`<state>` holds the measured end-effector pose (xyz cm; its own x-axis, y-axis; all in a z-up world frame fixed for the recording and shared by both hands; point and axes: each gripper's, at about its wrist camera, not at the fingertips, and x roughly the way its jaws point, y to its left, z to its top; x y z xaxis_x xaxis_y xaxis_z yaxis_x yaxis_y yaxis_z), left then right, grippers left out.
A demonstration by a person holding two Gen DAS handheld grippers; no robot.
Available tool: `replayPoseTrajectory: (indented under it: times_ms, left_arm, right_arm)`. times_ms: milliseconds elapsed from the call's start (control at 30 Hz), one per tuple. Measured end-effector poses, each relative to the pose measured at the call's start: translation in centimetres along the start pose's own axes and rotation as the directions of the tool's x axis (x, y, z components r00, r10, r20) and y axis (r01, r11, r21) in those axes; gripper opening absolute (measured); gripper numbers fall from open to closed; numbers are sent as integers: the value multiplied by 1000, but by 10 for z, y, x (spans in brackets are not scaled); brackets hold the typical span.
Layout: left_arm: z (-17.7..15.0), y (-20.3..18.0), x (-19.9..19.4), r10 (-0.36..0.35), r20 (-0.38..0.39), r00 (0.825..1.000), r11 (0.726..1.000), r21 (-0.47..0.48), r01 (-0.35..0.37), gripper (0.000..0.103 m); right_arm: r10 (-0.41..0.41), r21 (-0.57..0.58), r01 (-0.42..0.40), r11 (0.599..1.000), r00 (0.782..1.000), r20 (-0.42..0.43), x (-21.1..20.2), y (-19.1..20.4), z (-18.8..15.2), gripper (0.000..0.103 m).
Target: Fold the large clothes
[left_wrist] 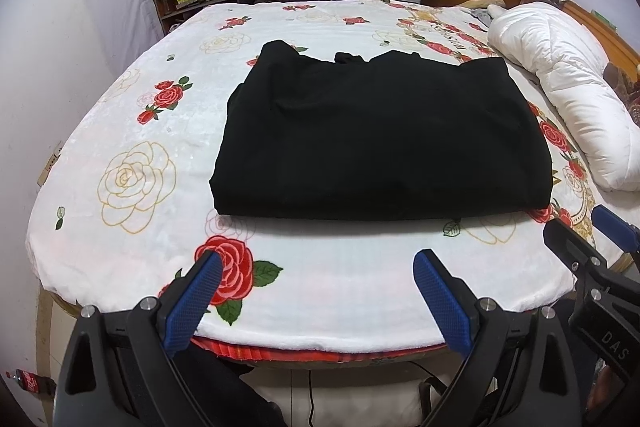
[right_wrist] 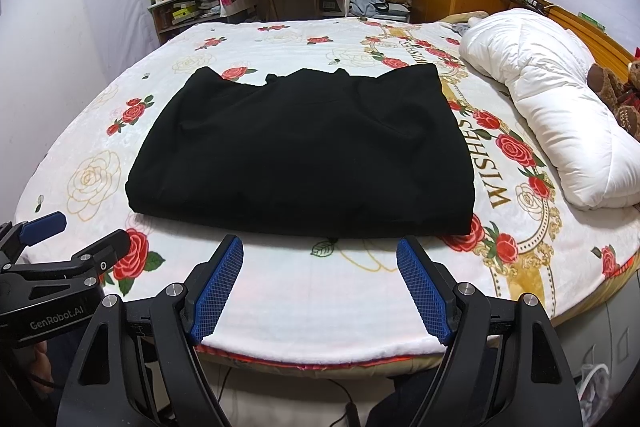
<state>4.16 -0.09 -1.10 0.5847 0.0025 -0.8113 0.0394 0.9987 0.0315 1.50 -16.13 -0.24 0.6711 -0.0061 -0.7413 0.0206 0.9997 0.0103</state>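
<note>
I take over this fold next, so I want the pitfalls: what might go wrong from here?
1. The black garment lies stacked in layers; pinching its near edge may catch only the top layer and undo the fold.
2. Both the left gripper and right gripper are open, close together; they may collide.
</note>
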Motion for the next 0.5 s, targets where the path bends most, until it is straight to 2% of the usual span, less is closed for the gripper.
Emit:
replayPoseTrajectory:
  times_ms: [500]
  left_arm:
    - [-1,-4,1,-7,-1,1000,1000,10,7,97]
  right_arm:
    - [1,4,-1,1000,1000,-2,0,2,-1,79]
